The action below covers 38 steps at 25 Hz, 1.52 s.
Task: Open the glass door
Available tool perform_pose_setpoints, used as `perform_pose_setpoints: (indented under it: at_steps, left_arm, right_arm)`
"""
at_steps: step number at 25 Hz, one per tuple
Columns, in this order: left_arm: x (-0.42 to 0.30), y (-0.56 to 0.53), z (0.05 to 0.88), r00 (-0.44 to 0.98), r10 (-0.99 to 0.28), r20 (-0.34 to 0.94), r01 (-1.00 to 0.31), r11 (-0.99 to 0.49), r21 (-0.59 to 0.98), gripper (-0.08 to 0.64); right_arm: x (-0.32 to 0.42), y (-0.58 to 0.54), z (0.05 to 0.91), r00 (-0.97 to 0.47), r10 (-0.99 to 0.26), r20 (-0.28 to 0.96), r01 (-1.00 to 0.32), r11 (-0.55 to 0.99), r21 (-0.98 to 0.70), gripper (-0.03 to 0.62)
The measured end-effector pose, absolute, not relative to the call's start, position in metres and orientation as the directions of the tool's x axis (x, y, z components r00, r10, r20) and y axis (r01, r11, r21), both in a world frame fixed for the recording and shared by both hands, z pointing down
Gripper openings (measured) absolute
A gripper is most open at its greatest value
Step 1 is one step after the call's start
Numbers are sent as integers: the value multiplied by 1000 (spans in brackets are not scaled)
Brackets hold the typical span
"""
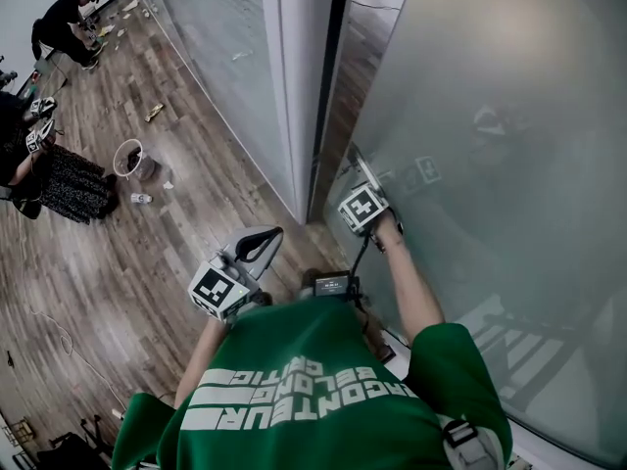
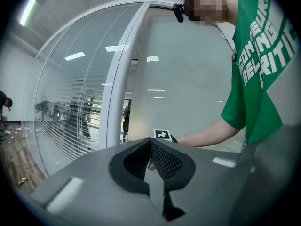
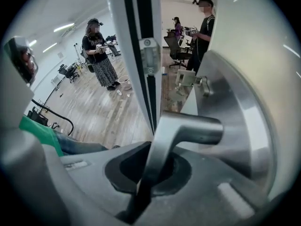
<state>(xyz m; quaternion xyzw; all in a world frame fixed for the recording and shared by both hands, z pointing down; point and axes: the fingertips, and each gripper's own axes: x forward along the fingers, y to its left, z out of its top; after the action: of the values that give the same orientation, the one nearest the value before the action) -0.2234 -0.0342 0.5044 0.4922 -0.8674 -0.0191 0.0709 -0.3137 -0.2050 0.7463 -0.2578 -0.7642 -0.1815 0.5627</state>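
The frosted glass door (image 1: 490, 164) stands at the right, and a dark gap shows between its edge and the white post (image 1: 299, 86). Its metal lever handle (image 3: 188, 131) sits on a round steel plate. My right gripper (image 3: 150, 173) points steeply down and is shut on the lever, which runs down between the pads. From the head view this gripper (image 1: 367, 182) is pressed close to the door. My left gripper (image 1: 260, 244) hangs lower left over the wood floor, away from the door. Its jaws (image 2: 150, 147) are shut with nothing in them.
A glass wall (image 1: 225, 57) runs back left from the post. On the wood floor lie a bucket (image 1: 128, 157), a small bottle (image 1: 141, 199) and a thin cable (image 1: 59, 341). People stand or sit at the far left (image 1: 59, 179). Through the gap another person (image 3: 99, 55) is visible.
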Motion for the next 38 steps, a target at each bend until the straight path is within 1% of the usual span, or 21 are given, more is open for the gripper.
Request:
perform_pose_setpoints:
  at_steps: [10, 18, 22, 27, 33, 38]
  left_arm:
    - [-215, -113, 504, -466, -882, 73, -872, 472, 127, 15]
    - [-211, -139, 511, -387, -918, 84, -908, 395, 139, 15]
    - [-211, -157, 510, -326, -942, 76, -934, 333, 127, 15]
    - [-227, -182, 517, -273, -960, 62, -952, 279, 128, 15]
    - [-243, -206, 518, -227, -972, 53, -961, 233, 151, 15]
    - [-255, -219, 527, -195, -980, 46, -969, 200, 147, 15]
  right_arm:
    - [-354, -262, 746, -261, 179, 949, 545, 838, -8, -6]
    - [-376, -305, 749, -271, 157, 950, 483, 875, -7, -6]
    - [-385, -332, 745, -275, 144, 951, 452, 892, -5, -6]
    - [-399, -372, 750, -269, 124, 955, 410, 912, -3, -6]
    - [-402, -413, 757, -231, 82, 970, 396, 918, 17, -6]
    - [-404, -439, 755, -255, 74, 964, 334, 942, 16, -8]
